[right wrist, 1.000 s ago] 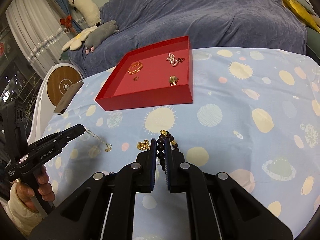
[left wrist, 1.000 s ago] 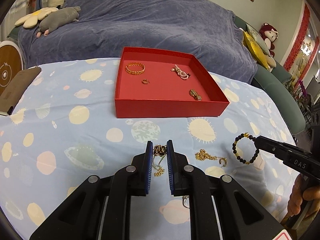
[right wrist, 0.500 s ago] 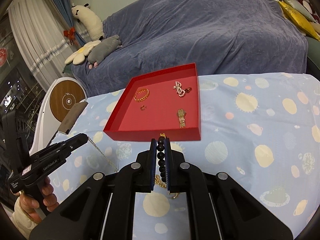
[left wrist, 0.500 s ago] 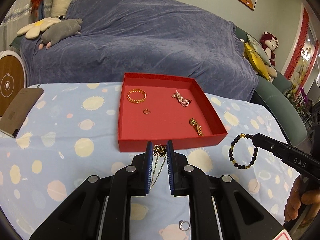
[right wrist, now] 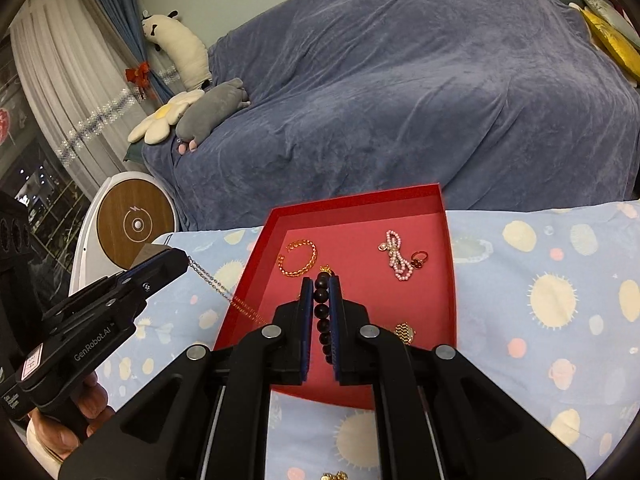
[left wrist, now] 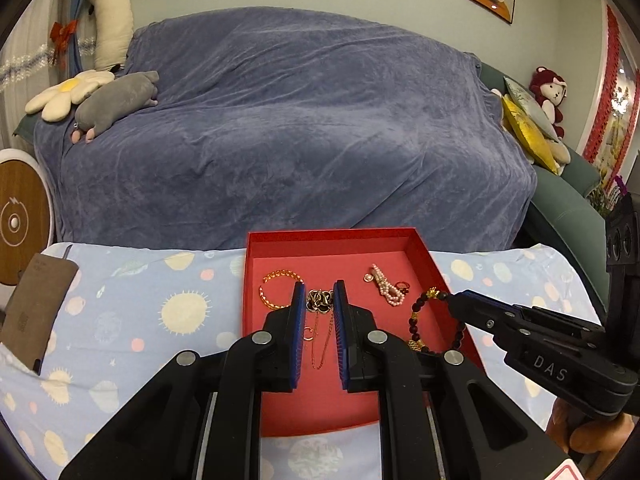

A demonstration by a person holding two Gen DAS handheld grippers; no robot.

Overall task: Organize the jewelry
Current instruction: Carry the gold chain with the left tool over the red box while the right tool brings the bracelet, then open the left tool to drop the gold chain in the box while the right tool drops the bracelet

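up over the red tray (left wrist: 256, 280), both claws carry jewelry. the left claw (left wrist: 318, 298) is clenched on a chain necklace (left wrist: 319, 300): its dark and gold cluster sits pinched right between the blue pads (left wrist: 298, 320) at their tips, and the thin chain hangs down from there in a loop above the tray's red floor. seen from the right wrist, the same left claw (right wrist: 182, 258) comes in from the left with the necklace (right wrist: 212, 282) trailing off its tip, slanting down across the tray's left wall.

the right claw (right wrist: 320, 286) is clenched on a dark bead bracelet (right wrist: 322, 312). the beads run in a line straight down the narrow gap between its pads, with a small gold charm showing just past the tips. from the left wrist, the right claw (left wrist: 454, 300) reaches in from the right and the bracelet (left wrist: 416, 320) hangs from its tip as an open ring, gold beads at top and bottom, over the right part of the tray.

lying on the tray floor are a gold chain bracelet (right wrist: 298, 258) at the back left, a pink pearl strand (right wrist: 396, 254) at the back right with a small red ring (right wrist: 419, 258) just beside it, and a gold mesh piece (right wrist: 405, 332) nearer the front right, close to the right claw's body. the tray (right wrist: 450, 280) rests on a pale blue cloth (right wrist: 560, 300) printed with suns and planets, and a blue-covered sofa (right wrist: 400, 100) stands behind it. at the bottom edge of the right wrist view a bit of gold jewelry (right wrist: 334, 476) lies on the cloth outside the tray.
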